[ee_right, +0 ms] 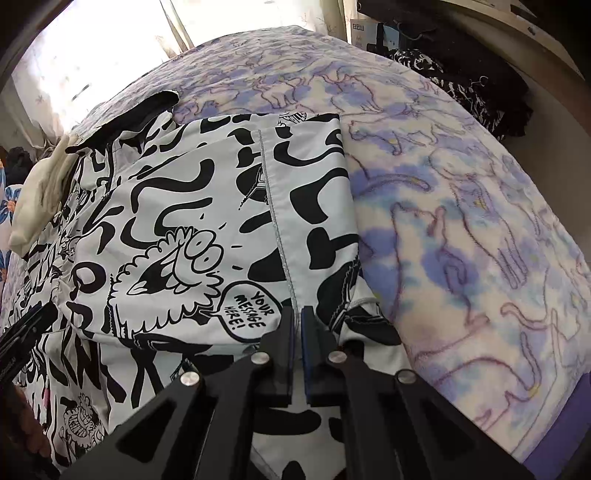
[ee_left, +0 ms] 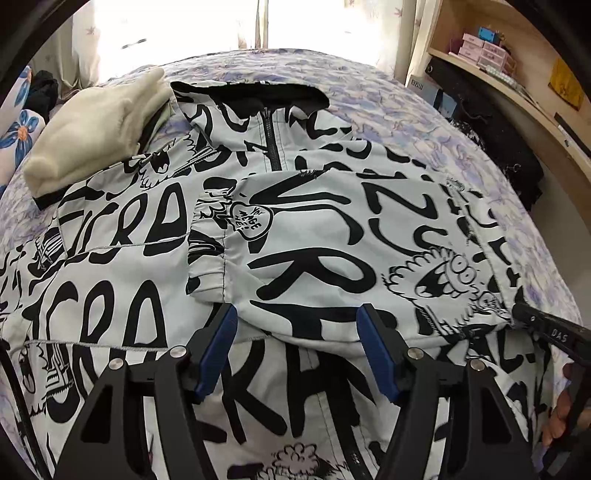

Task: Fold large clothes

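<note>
While jacket [ee_left: 295,229] lies below, left fingers [ee_left: 221,350] spread

The jacket [ee_left: 295,229] lies spread flat on the bed [ee_left: 388,99], collar at the far end. 1 sleeve [ee_left: 280,236] is folded across its front. A folded garment [ee_left: 96,129] sits on the jacket's far left shoulder. Right of the bed stands a shelf [ee_left: 517,74], with a dark bundle [ee_left: 498,147] between bed and shelf. Curtains [ee_left: 184,26] hang behind the bed.
</note>
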Demonstrator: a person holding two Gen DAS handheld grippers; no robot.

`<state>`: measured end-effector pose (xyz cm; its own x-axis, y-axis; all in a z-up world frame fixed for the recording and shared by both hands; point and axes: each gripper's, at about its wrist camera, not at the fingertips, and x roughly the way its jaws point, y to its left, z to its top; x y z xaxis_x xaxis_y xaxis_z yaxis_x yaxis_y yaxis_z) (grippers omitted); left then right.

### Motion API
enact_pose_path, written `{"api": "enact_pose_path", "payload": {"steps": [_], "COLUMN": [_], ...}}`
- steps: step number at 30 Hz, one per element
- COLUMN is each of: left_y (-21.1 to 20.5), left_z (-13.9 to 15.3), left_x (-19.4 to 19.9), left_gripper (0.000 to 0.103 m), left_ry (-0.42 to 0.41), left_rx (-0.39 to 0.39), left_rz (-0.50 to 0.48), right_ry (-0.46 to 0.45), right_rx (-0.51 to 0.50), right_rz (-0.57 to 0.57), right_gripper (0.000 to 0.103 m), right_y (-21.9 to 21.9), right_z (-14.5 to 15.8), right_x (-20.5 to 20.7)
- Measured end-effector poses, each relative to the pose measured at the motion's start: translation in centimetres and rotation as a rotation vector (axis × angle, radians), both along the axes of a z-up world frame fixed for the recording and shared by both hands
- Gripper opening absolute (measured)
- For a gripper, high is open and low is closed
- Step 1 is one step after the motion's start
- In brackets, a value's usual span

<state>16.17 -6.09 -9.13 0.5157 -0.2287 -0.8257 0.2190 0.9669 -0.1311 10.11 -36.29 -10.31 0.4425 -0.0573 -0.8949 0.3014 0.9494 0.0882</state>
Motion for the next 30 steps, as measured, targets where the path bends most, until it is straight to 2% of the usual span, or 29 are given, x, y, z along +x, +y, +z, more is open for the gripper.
{"api": "enact_pose_path", "payload": {"steps": [6,9,18,30], "left_y": [0.2,0.5,2.8,7.4], "left_z": [1.8,2.6,4.9,5.5], "left_x": [-2.1,-3.2,-7.5,-11.0], "left_gripper": [0.066,0.072,0.074,0.077], "left_ry": [-0.019,-0.028,-0.056,-0.04], "left_rx": [-0.033,-0.04,-0.021,-0.006], "left_rz": [-0.008,-0.01,-0.004,0.049], "right_ry": [-0.007,-0.011,-0.037,-0.074], "right_rx": [0.023,0.035,0.1,0.109], "right_rz": [0.02,0.037,0.119,0.223], "right_gripper": [0.003,0.003,0.004,0.004], "right_y": [1.3,2.4,6.8,12.7], "right_z": [1.0,1.5,3.0,4.1], "right_x": [-1.9,-3.1,-5.7,-7.1]}}
